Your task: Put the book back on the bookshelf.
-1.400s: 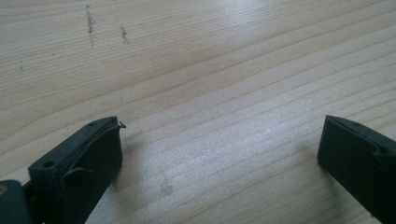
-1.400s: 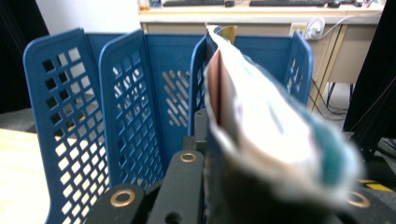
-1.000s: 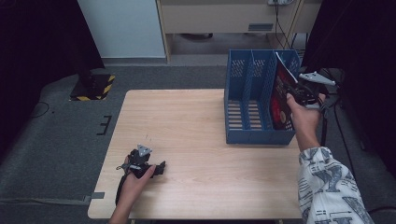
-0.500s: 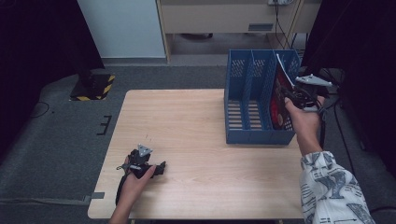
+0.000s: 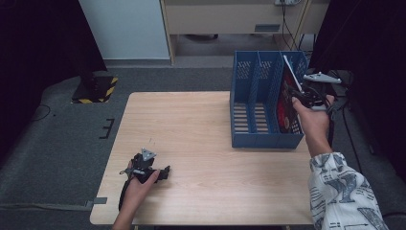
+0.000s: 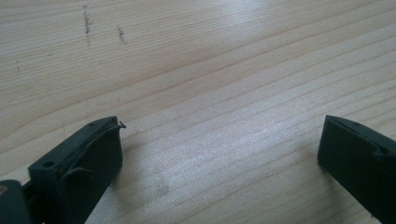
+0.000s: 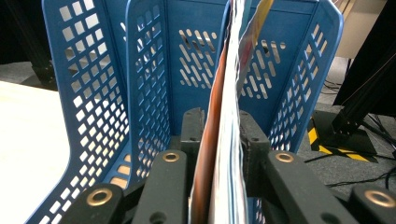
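Note:
A red-covered magazine [image 5: 287, 103] stands on edge in the rightmost compartment of a blue file rack [image 5: 253, 139] at the table's right side. My right gripper [image 5: 294, 96] is at its upper near edge. In the right gripper view the magazine [image 7: 229, 93] runs between the jaws of that gripper [image 7: 219, 121], with a pad against each side. These jaws have just been opening, and the pages fan slightly. My left gripper [image 5: 165, 171] rests on the table [image 5: 201, 124] near the front left, open [image 6: 219, 140], with bare wood between its jaws.
The rack's [image 7: 93, 93] other two compartments hold nothing. On the floor beyond the table stand a yellow-black striped base [image 5: 98, 88] and a white panel [image 5: 124, 28]. Cables lie on the floor to the right of the rack.
The right hand has shifted only slightly at the rack, with the magazine still in the rightmost compartment. The left hand and its gripper have stayed put.

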Available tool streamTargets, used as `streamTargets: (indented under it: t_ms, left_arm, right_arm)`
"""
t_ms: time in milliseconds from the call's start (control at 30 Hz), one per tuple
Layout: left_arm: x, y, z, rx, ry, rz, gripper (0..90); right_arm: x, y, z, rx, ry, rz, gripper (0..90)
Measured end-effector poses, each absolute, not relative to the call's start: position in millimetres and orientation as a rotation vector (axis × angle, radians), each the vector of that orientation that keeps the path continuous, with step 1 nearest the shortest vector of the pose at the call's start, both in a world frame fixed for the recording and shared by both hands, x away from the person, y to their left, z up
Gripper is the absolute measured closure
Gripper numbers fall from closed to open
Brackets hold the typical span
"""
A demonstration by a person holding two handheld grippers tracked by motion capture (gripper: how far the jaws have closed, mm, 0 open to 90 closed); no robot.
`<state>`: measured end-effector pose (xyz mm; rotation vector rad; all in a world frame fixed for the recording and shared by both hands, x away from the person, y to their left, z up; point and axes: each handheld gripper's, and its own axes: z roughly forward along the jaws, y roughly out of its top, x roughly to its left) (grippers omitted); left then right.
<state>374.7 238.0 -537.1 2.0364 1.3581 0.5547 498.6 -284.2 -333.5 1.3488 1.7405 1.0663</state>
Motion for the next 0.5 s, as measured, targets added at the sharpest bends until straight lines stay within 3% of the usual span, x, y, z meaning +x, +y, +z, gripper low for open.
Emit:
streamTargets:
  t_ms: [500]
  left_arm:
    - [374.7, 237.8, -537.2, 2.037, 1.356, 0.554, 0.0]
  right_arm:
    - [506.5, -281.5, -327.1, 1.392, 1.739, 1.004, 74.3]
